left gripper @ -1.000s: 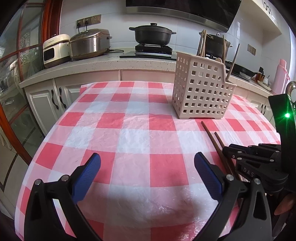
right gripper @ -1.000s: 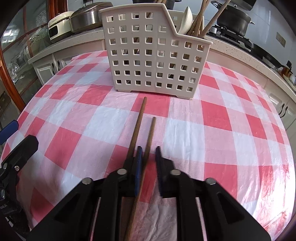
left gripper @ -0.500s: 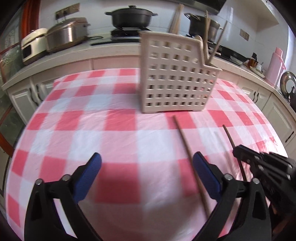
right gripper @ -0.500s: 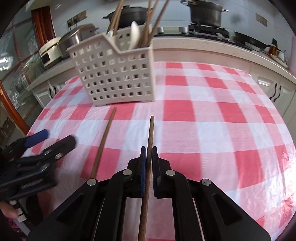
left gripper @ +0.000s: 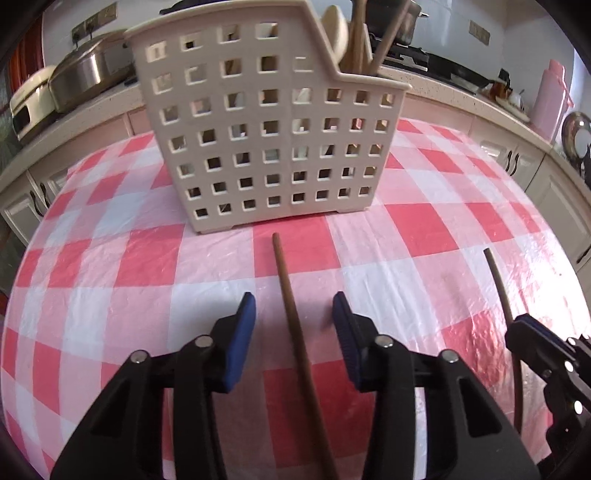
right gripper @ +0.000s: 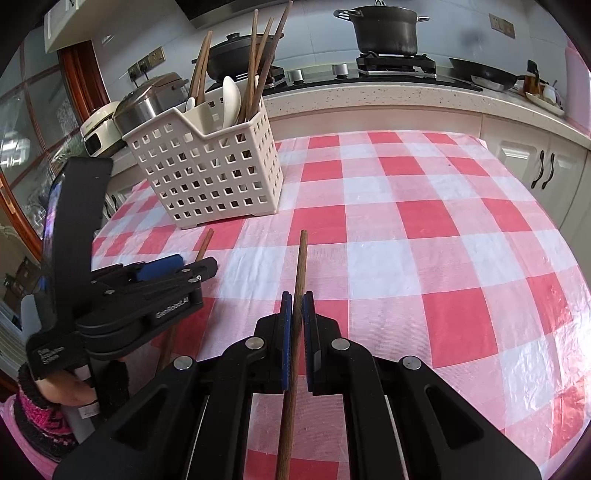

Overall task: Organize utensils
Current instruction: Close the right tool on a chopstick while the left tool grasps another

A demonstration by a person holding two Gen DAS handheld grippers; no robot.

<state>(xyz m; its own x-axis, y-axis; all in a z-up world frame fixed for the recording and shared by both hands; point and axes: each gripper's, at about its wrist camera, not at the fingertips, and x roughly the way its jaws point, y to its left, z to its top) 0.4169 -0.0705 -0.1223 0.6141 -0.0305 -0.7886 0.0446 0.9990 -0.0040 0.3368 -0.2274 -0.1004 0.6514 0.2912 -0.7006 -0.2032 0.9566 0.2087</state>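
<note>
A beige perforated utensil basket [left gripper: 266, 125] stands on the checked tablecloth and holds several chopsticks and white spoons; it also shows in the right wrist view [right gripper: 210, 173]. One brown chopstick [left gripper: 295, 332] lies on the cloth between the open pads of my left gripper [left gripper: 293, 325], untouched. My right gripper [right gripper: 296, 314] is shut on a second chopstick [right gripper: 299, 266], which points forward and is held above the cloth. This held chopstick [left gripper: 500, 291] and the right gripper [left gripper: 532, 336] show at the right of the left wrist view. The left gripper [right gripper: 177, 267] shows in the right wrist view.
The round table [right gripper: 443, 258] has a red and white checked cover. Behind it runs a counter [right gripper: 406, 96] with a stove, black pots [right gripper: 384, 29], a rice cooker [left gripper: 88, 70] and a pink bottle [left gripper: 554, 99]. White cabinets [right gripper: 535, 162] stand below.
My left gripper has moved forward toward the basket, straddling the lying chopstick with its jaws narrowed. My right gripper has closed on the other chopstick, lifted it and swung right.
</note>
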